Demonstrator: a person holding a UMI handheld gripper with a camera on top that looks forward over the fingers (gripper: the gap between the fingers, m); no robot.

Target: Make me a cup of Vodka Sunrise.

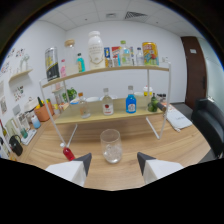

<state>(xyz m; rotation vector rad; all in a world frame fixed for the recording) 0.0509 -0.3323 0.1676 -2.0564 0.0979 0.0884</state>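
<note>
A clear glass cup (110,145) with ice in it stands on the wooden table (180,145), just ahead of my gripper (113,161) and centred on the gap between its fingers. The fingers (83,161) are spread wide apart and hold nothing. Beyond the cup is a two-level wooden shelf (107,116). Its lower level carries a clear bottle with a red label (107,103), a blue bottle (131,102) and another clear bottle (83,106). A small red bottle (68,153) lies on the table beside the left finger.
The upper shelf level (107,71) holds a large white bottle (95,49), a dark can (51,63), a yellow packet (149,52) and several small bottles. A potted plant (42,111) and mugs stand at the left. A black chair (210,122) is at the right.
</note>
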